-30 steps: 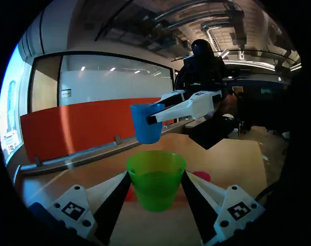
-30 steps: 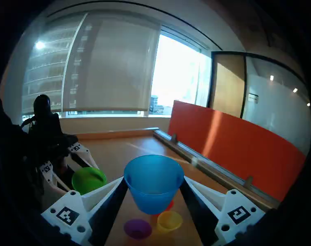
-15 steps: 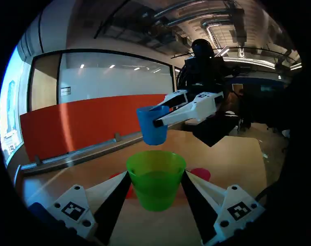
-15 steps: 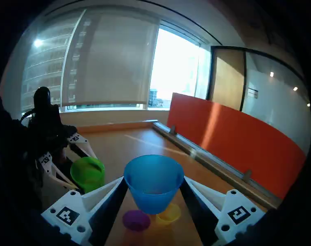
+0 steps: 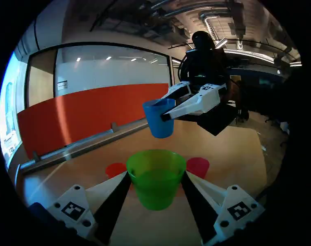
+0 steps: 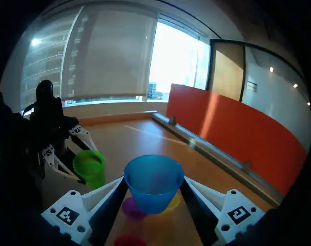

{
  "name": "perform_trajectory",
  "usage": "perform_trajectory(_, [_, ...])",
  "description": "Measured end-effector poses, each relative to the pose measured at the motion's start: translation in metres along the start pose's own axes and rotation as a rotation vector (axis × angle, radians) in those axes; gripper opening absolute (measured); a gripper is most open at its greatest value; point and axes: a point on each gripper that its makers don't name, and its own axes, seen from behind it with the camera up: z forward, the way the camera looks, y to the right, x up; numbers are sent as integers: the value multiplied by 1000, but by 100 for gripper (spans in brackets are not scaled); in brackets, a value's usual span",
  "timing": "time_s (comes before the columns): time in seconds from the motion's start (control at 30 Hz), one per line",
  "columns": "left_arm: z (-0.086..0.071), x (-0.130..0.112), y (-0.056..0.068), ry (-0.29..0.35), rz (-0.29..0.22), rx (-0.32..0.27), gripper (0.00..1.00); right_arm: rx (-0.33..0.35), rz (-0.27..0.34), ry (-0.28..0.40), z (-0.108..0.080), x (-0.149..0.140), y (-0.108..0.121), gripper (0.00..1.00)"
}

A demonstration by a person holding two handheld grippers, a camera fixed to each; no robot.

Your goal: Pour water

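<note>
One wooden table [image 5: 237, 151] spreads below — above it, the left gripper [image 5: 156, 177] pinches an upright green cup [image 5: 156, 190], the right gripper [image 6: 153, 183] an upright blue cup [image 6: 153, 197]; a small red cup [image 5: 197, 166] stands on the table.

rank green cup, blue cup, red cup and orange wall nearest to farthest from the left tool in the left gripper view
1. green cup: between the left tool's fingers.
2. blue cup up ahead, red cup low right: too close to call.
3. orange wall: far left.
</note>
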Motion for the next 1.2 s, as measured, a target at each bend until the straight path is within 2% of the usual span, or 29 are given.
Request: perform_trajectory(1.2, [20, -55, 20, -180, 12, -53, 84, -43, 35, -124, -34, -66, 16, 90])
